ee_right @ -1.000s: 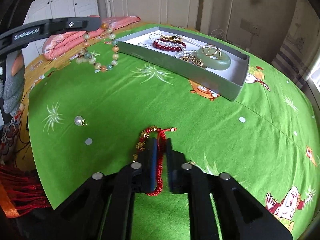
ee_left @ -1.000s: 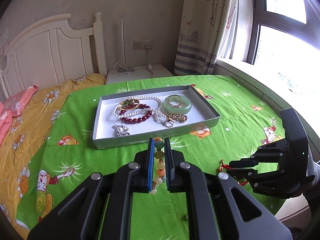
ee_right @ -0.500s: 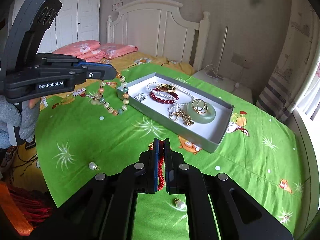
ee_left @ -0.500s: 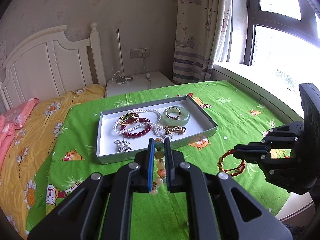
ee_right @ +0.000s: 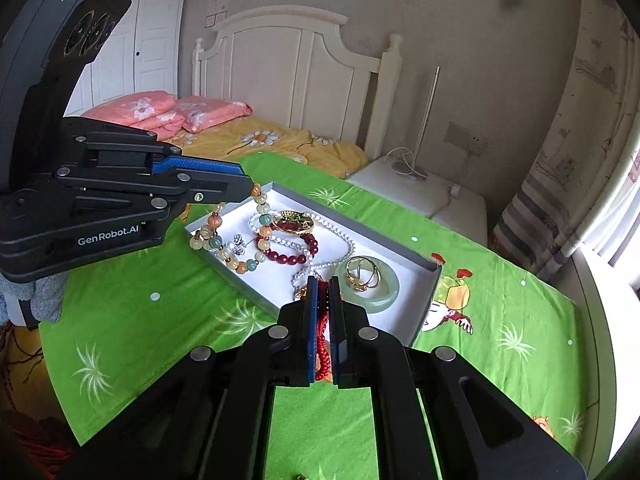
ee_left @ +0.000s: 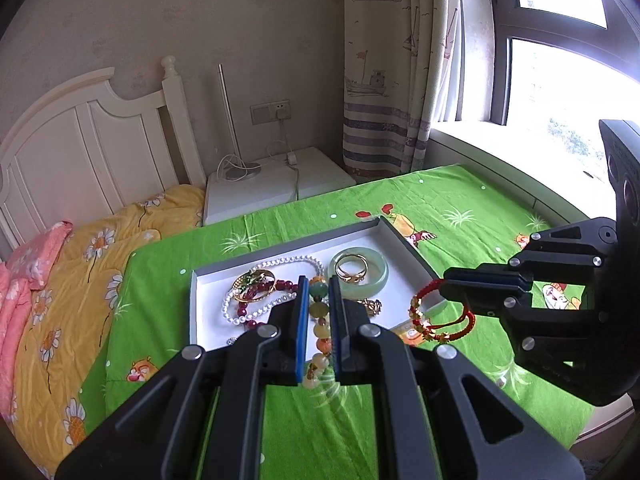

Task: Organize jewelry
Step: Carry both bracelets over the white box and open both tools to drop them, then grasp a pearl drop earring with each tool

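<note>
Fingers [ee_left: 301,320] pinch multicoloured bead bracelet [ee_left: 320,330] (amber, green, orange stones).

At bottom centre my right gripper [ee_right: 324,280] pinches a red cord [ee_right: 321,344]; my left gripper [ee_right: 240,186] dangles beads [ee_right: 240,240] over the tray [ee_right: 424,312].

A shallow grey cardboard tray [ee_left: 404,240] sits on the green cartoon-print cloth [ee_left: 460,208], with a white nightstand [ee_left: 260,188] behind it and a white wooden headboard [ee_left: 80,148] to the left; inside, a pale green jade bangle [ee_left: 382,276] lies at the right end, a white pearl necklace [ee_left: 280,264] left of it
</note>
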